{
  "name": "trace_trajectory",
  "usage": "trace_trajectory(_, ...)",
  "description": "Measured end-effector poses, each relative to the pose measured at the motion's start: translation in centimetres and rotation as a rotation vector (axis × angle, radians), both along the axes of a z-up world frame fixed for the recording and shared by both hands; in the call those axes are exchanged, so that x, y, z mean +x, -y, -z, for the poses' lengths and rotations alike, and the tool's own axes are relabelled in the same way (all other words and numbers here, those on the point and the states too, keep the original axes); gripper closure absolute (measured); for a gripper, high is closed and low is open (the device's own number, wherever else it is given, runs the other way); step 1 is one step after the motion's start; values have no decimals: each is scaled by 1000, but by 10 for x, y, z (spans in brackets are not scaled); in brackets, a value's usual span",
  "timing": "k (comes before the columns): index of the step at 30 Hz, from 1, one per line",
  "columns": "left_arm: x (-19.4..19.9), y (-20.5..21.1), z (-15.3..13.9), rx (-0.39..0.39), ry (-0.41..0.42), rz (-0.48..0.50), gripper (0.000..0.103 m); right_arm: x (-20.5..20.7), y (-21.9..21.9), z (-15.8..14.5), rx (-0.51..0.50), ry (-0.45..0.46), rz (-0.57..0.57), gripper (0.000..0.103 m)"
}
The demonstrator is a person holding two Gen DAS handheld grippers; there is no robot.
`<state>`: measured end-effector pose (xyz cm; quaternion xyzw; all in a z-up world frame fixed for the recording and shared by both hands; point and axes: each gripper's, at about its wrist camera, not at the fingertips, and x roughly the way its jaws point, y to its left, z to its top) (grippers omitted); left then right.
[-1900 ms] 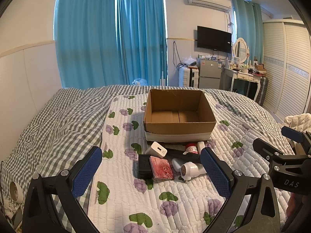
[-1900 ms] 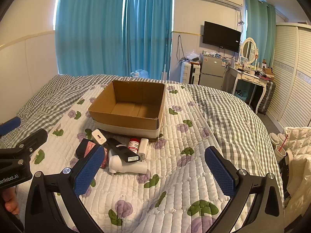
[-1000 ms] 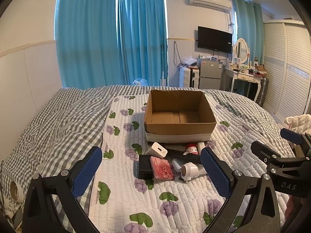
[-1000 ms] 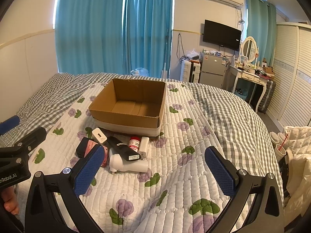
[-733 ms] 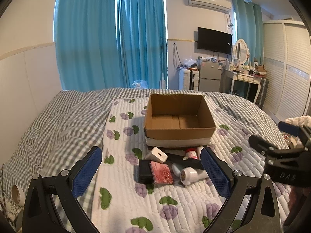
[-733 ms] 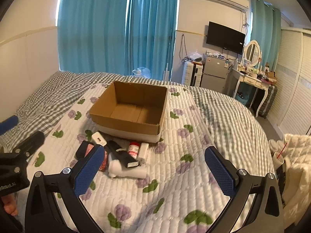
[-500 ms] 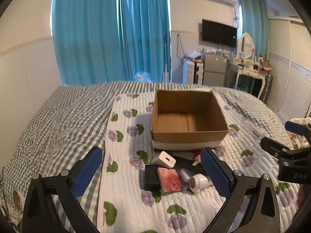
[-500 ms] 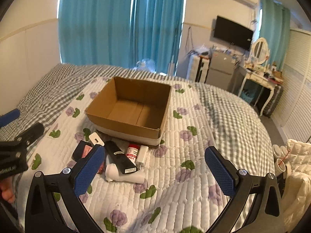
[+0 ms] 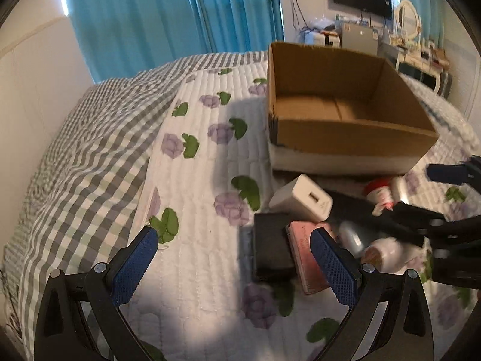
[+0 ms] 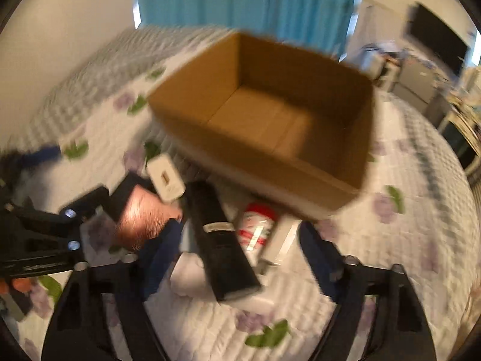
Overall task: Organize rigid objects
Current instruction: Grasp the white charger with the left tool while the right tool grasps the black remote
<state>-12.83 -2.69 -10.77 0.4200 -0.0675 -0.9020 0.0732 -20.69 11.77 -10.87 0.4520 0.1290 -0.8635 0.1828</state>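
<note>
now both grippers, left gripper (image 9: 230, 258) and right gripper (image 10: 240, 252), gape over one cardboard box (image 9: 345, 138).

A bed (image 9: 90, 156) under a flower-print quilt (image 9: 204, 180) carries an open cardboard box (image 9: 345, 138) — just before it, a white charger (image 9: 300, 198), black remote (image 10: 219, 240), pink case (image 10: 141, 219).
</note>
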Motion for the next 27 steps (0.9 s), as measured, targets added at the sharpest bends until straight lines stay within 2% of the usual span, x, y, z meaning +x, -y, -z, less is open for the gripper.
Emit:
trace_trajectory(5,4,-7,4,-34,14,36,0,-16,23,41,33,92,-64,46)
trace_trajectory(7,3,-9,6,-26,19,49,0,-17,30,50,75,77,-80,49)
trace_trajectory(8,3,-9,7,-15,26,56,0,-16,33,52,89,64,-90,58)
trace_trajectory(9,2,-10,8,-6,32,60,0,-16,35,52,95,60,-94,61)
trace_trajectory(14,-3,-14,8,15,42,69,0,-5,26,46,100,23,-62,71)
trace_trajectory(17,-10,-18,5,32,36,78,0,4,8,33,43,4,-24,80)
trace_trajectory(25,-44,-45,24,20,73,133,0,18,-30,11,-56,-27,53,84)
trace_trajectory(27,-53,-50,33,-9,83,143,0,16,-35,8,-67,-23,55,84)
